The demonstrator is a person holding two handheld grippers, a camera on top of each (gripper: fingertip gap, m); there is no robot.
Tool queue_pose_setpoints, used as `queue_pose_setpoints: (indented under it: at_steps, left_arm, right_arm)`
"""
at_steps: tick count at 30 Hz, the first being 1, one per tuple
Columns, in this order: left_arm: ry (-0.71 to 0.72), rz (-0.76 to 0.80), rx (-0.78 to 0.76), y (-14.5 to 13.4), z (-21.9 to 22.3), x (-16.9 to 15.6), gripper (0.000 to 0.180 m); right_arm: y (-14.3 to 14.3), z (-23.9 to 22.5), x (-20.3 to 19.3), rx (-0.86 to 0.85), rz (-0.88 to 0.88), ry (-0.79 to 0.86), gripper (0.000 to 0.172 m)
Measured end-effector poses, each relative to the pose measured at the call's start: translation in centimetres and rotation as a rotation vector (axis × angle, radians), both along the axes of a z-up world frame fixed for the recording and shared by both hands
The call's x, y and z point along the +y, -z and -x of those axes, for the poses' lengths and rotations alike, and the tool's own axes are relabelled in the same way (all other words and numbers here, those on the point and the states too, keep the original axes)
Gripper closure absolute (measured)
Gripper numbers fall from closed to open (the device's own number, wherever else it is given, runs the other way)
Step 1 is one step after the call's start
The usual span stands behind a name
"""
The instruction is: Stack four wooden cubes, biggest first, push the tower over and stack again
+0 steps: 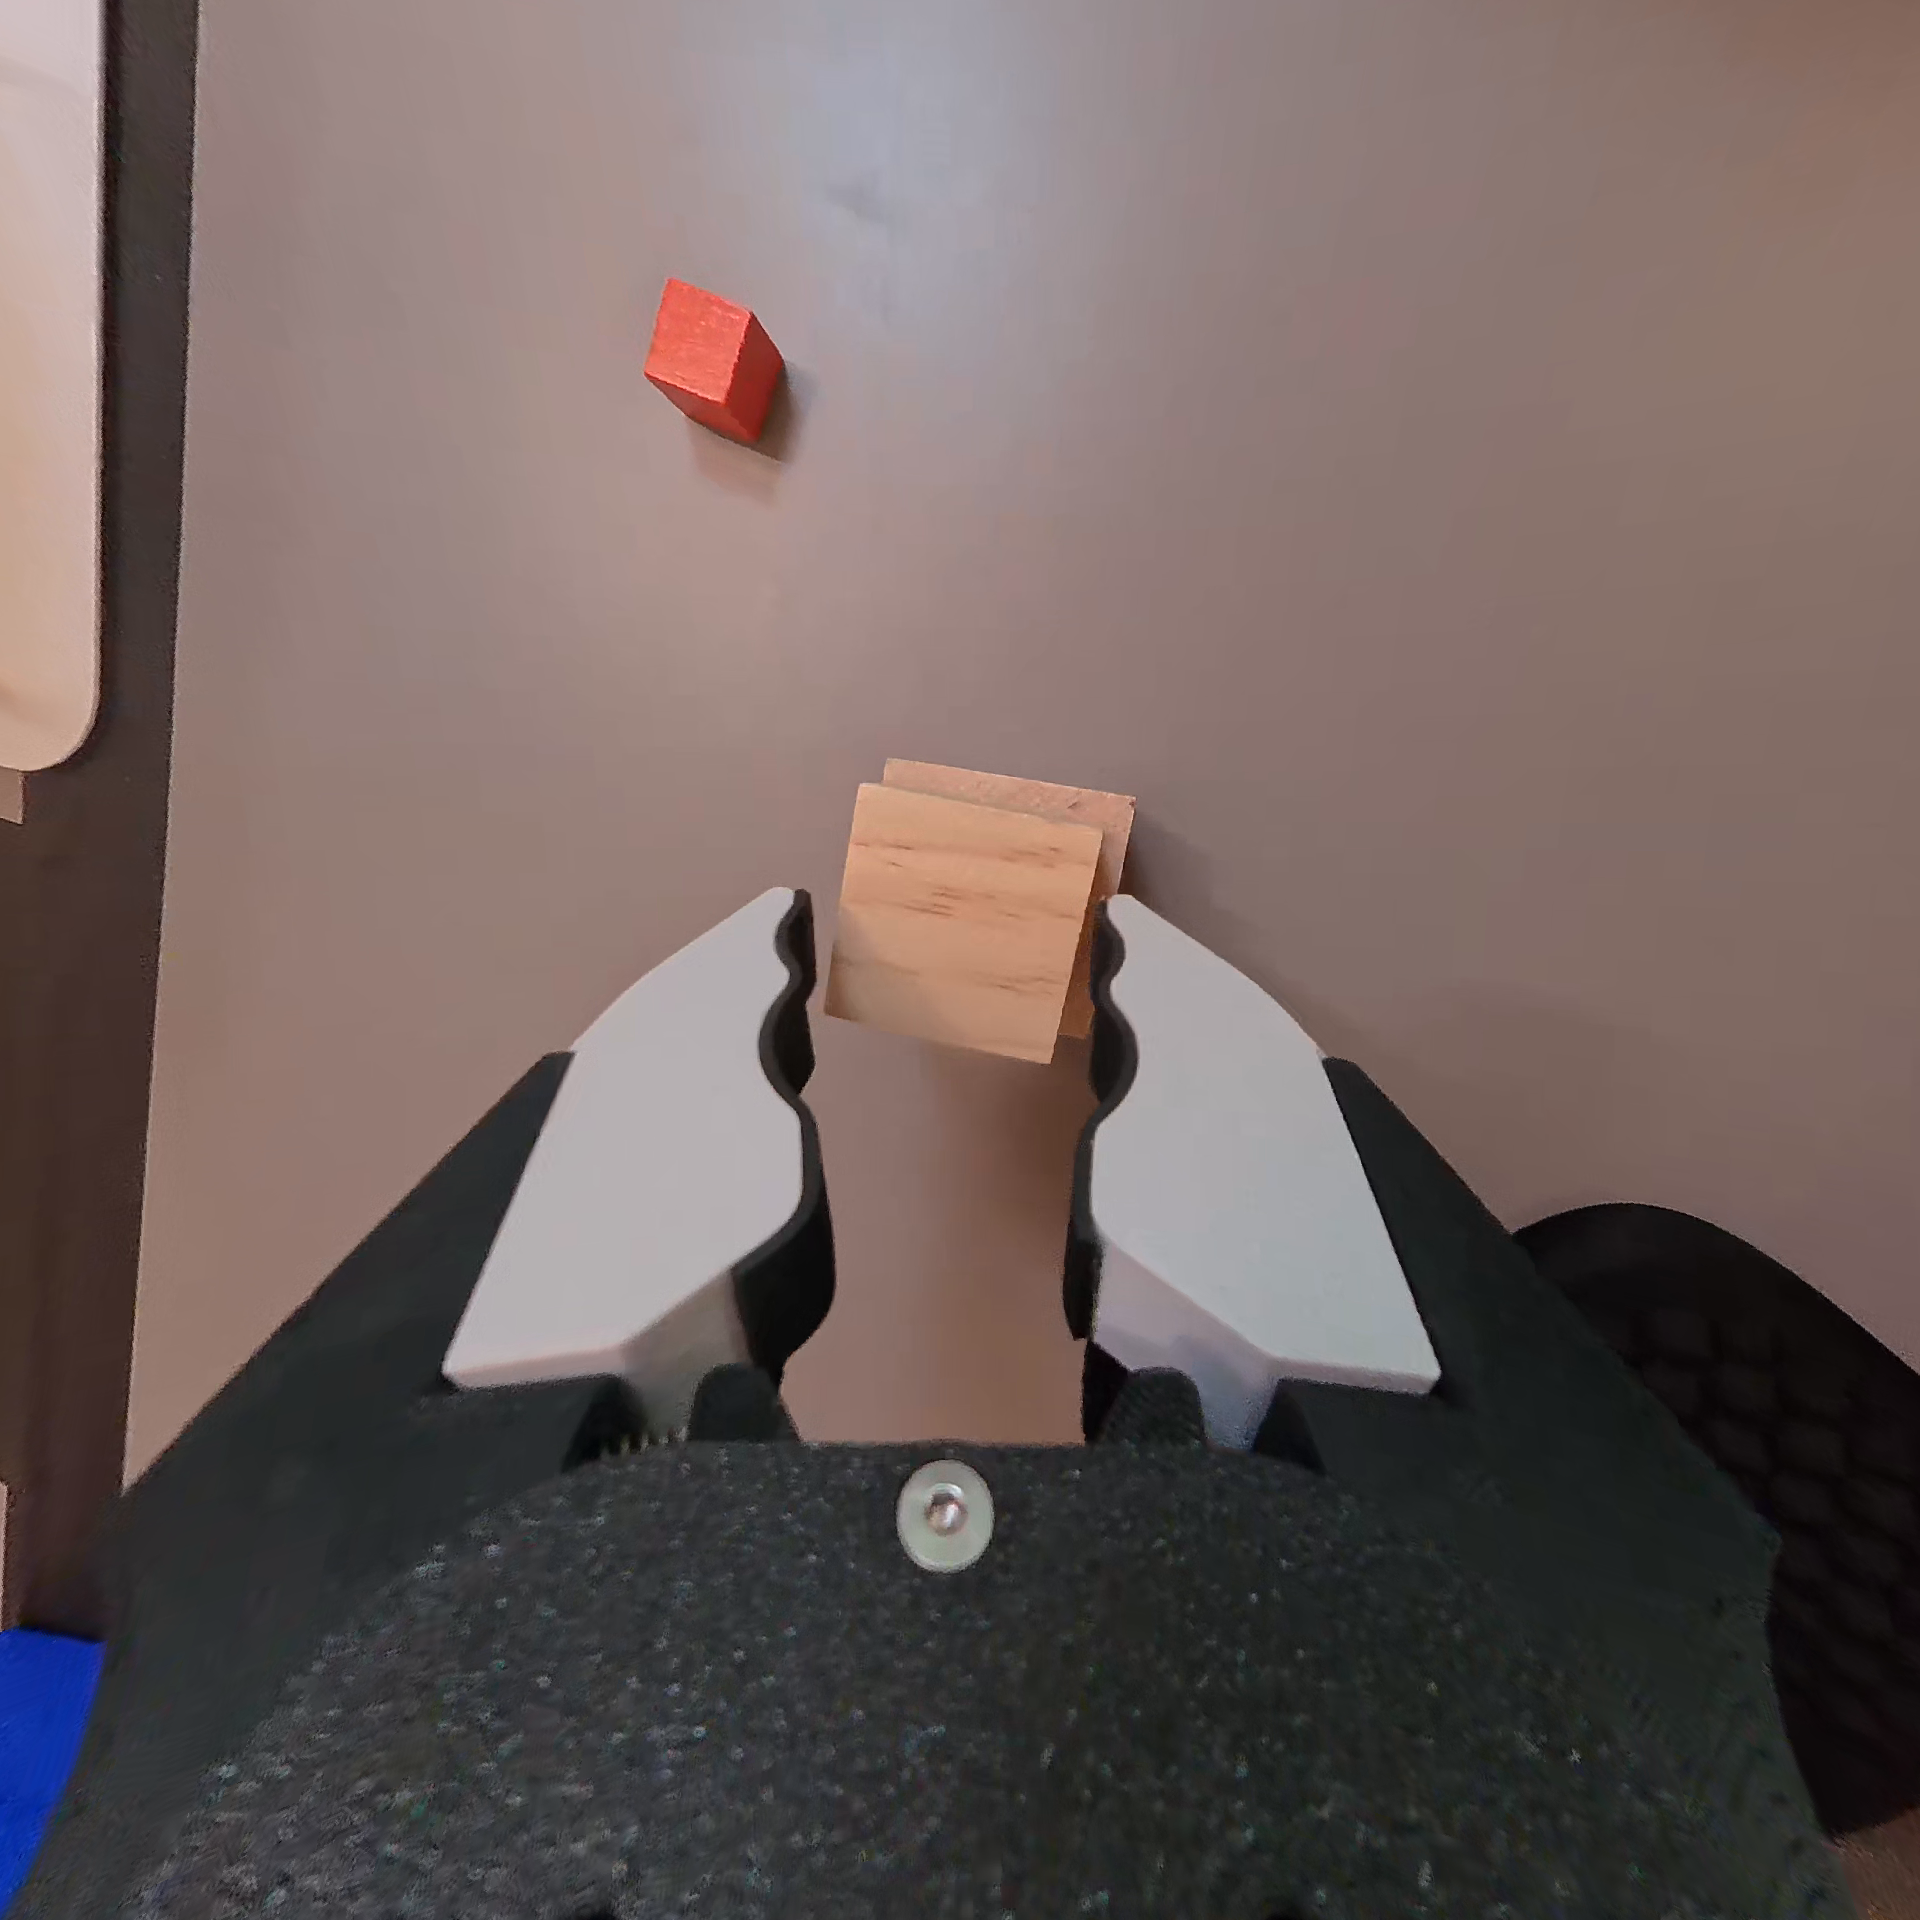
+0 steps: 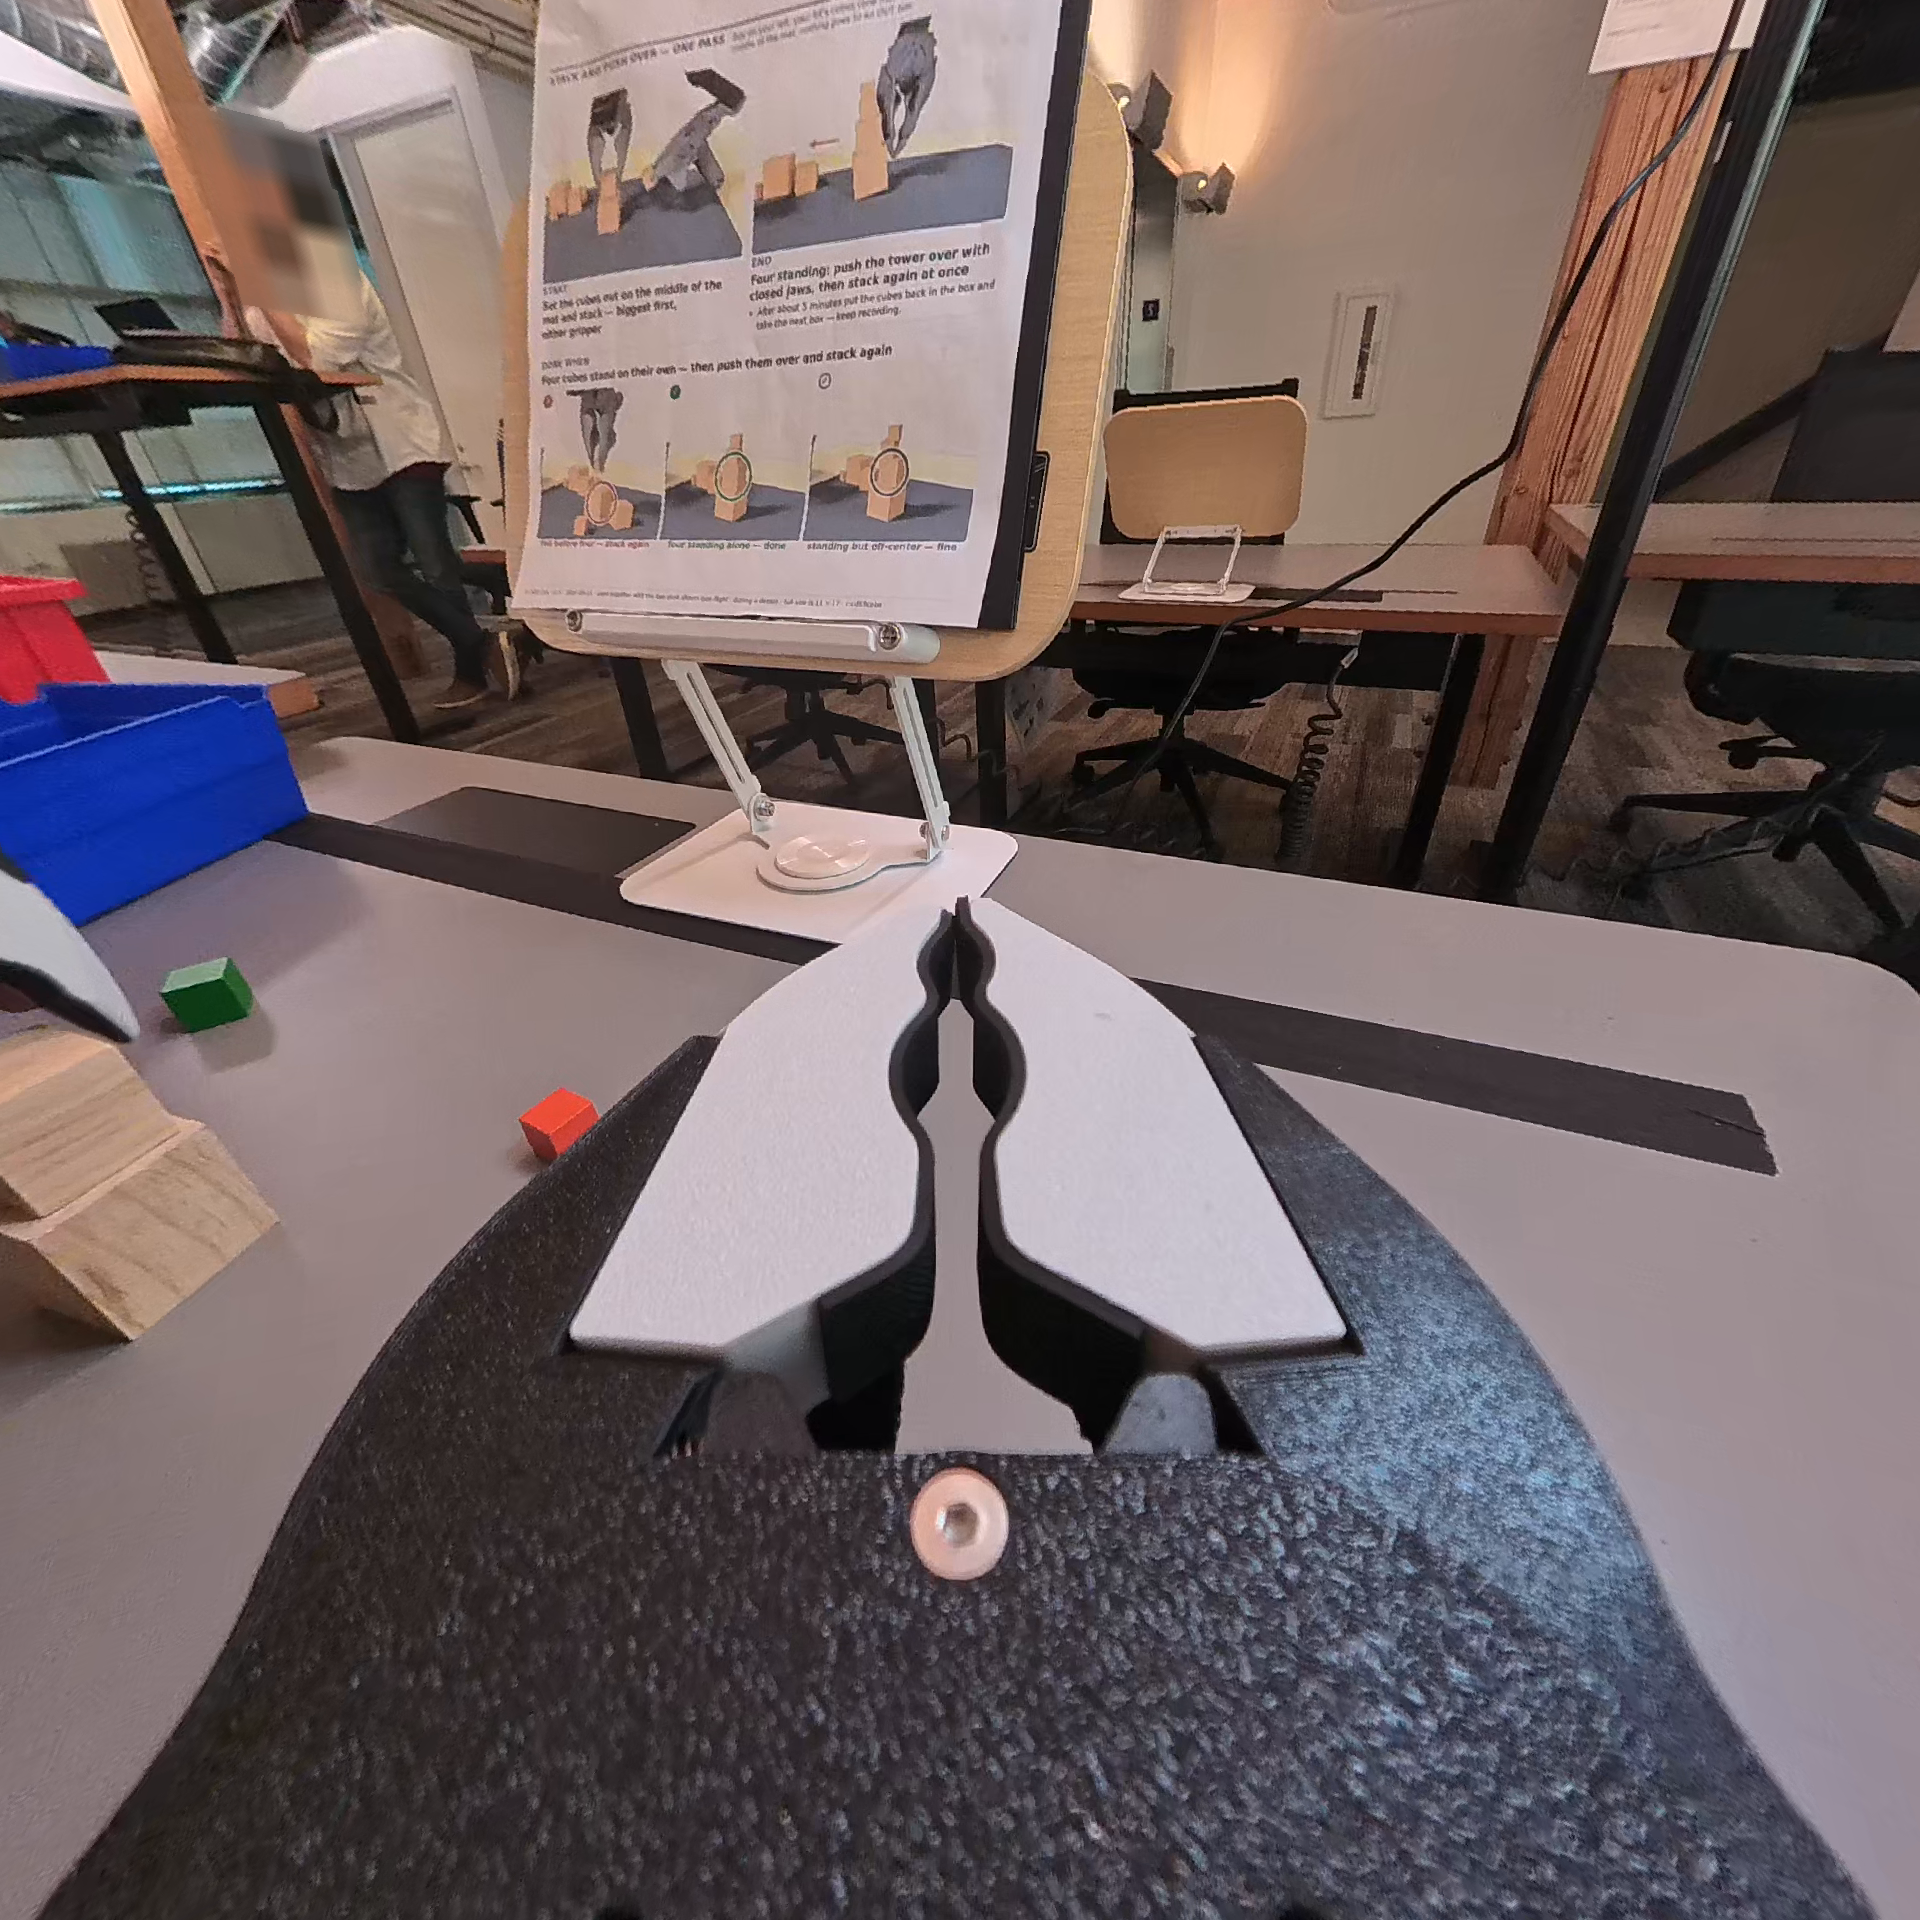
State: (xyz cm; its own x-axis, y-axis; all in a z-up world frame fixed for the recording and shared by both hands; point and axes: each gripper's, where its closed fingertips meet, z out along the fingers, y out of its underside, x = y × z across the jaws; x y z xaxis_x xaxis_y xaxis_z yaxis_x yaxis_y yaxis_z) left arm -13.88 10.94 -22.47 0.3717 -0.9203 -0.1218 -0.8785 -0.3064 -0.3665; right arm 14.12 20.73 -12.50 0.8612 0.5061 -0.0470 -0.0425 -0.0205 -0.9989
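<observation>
Left wrist view: left gripper (image 1: 951, 966) looks down, jaws apart around the top one of 2 stacked wooden blocks; top block (image 1: 961, 925) sits between the pads with a sliver of gap on each side, not clamped, offset on the bigger bottom block (image 1: 1112, 831) peeking out at 1 o'clock. 1 red cube (image 1: 712, 358) at 11 o'clock, well apart. Right wrist view: right gripper (image 2: 961, 920) has its jaws together with nothing between them, hovering low over the table (image 2: 1455, 1299). Count there: 2 wooden blocks at 9 o'clock, 1 green cube (image 2: 208, 992) at 10 o'clock, 1 red cube at 9 o'clock near the gripper body, 1 blue bin (image 2: 145, 790) and 1 red bin (image 2: 42, 634) far at 10 o'clock. Surface is grey with a black strip (image 2: 1455, 1081) across it. 1 white stand (image 2: 821, 862) at 12 o'clock carries a printed sheet (image 2: 779, 312). Room behind: desks, office chairs, wood posts, 1 person (image 2: 384, 416) walking at 10 o'clock.
</observation>
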Motion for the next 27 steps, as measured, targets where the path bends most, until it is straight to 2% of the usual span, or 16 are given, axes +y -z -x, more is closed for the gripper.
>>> queue_pose_setpoints:
  at_steps: [3,7,9,11,12,14,17,19,22,24,27]
  left_arm:
    - [0.000,-0.023,-0.069,-1.2,-0.3,0.0,0.122]
    - [-0.082,-0.153,-0.239,-5.3,1.6,1.6,0.125]
    - [-0.221,-0.262,-0.319,-7.4,4.8,3.9,0.132]
    - [-0.420,-0.347,-0.347,-7.8,9.7,6.3,0.137]
    - [-0.521,-0.356,-0.359,-7.1,12.0,7.2,0.137]
    - [-0.649,-0.294,-0.381,-3.8,14.9,7.6,0.132]
    - [-0.704,-0.265,-0.326,1.8,17.0,7.5,0.127]
    - [-0.735,-0.252,-0.343,3.8,17.3,7.6,0.127]
    - [-0.769,-0.244,-0.372,5.0,17.3,8.3,0.130]
    - [-0.748,-0.240,-0.342,5.5,17.3,8.5,0.153]
    - [-0.707,-0.232,-0.323,4.9,16.8,8.5,0.153]
  right_arm:
    - [0.0,-0.1,0.0,0.000,-0.001,0.003,0.172]
    - [-0.1,-0.2,0.0,0.001,-0.003,0.007,0.172]
    - [0.0,-0.2,0.1,0.001,0.001,0.005,0.172]
    - [0.1,0.0,0.1,0.000,0.002,0.002,0.172]
    - [0.1,0.1,0.0,-0.003,0.001,0.000,0.172]
    - [0.1,0.2,0.0,-0.010,0.000,-0.001,0.172]
    - [0.3,0.3,0.0,-0.013,0.005,-0.003,0.172]
    - [0.6,0.4,0.1,-0.017,0.012,-0.003,0.172]
    - [1.1,0.5,0.3,-0.028,0.023,-0.004,0.172]
    - [1.4,0.6,0.4,-0.035,0.029,-0.004,0.172]
    - [1.4,0.4,0.4,-0.034,0.031,-0.002,0.172]
